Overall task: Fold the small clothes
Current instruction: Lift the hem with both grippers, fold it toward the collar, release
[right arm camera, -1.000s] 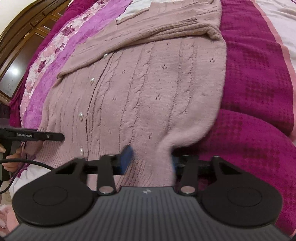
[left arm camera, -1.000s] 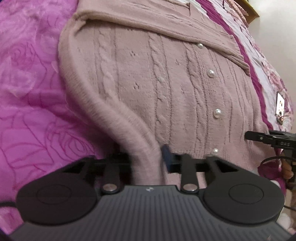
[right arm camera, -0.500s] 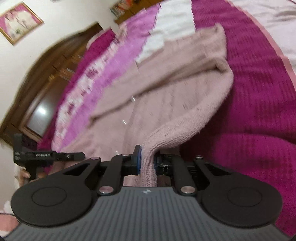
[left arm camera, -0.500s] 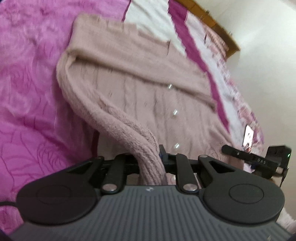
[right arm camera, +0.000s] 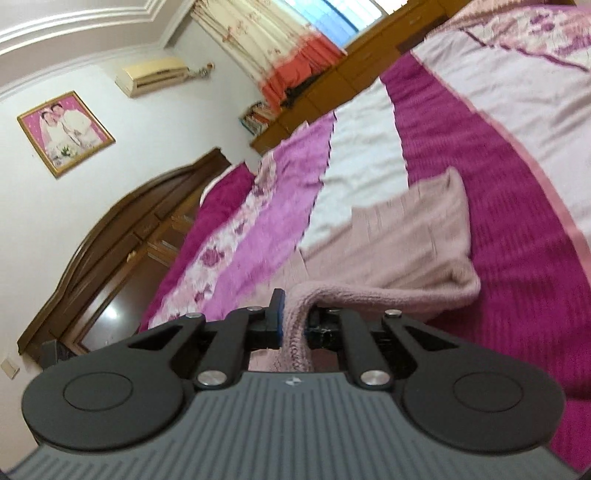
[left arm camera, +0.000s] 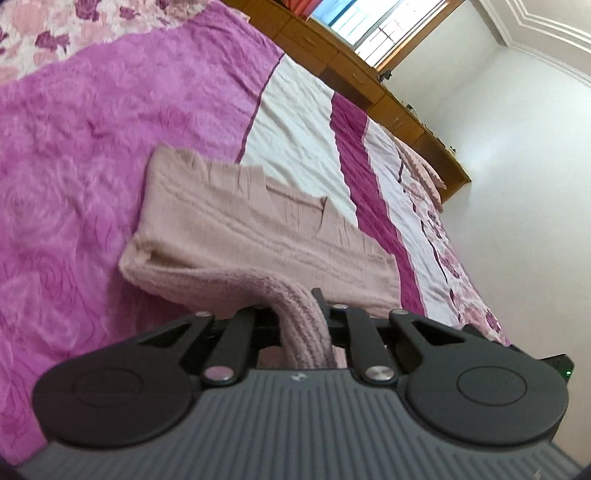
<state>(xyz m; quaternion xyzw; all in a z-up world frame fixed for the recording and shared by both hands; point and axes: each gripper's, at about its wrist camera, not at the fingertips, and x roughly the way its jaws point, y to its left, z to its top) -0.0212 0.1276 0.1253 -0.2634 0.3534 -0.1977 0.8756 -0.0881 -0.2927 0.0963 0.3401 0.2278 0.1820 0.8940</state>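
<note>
The bed (left arm camera: 74, 155), under a striped purple, white and magenta cover, fills both views. Only the right wrist view shows the dark wooden wardrobe (right arm camera: 110, 229), the curtain (right arm camera: 273, 48), the air conditioner (right arm camera: 151, 74) and a framed photo (right arm camera: 64, 131); the left wrist view alone shows the window (left arm camera: 376, 26) over a wooden shelf. The pink knitted cardigan (left arm camera: 236, 236) lies across the cover, its near hem lifted at both corners. The left gripper (left arm camera: 304, 314) is clamped on one bunched corner, the right gripper (right arm camera: 295, 321) on the other (blue pad showing). No writing can be read.
</note>
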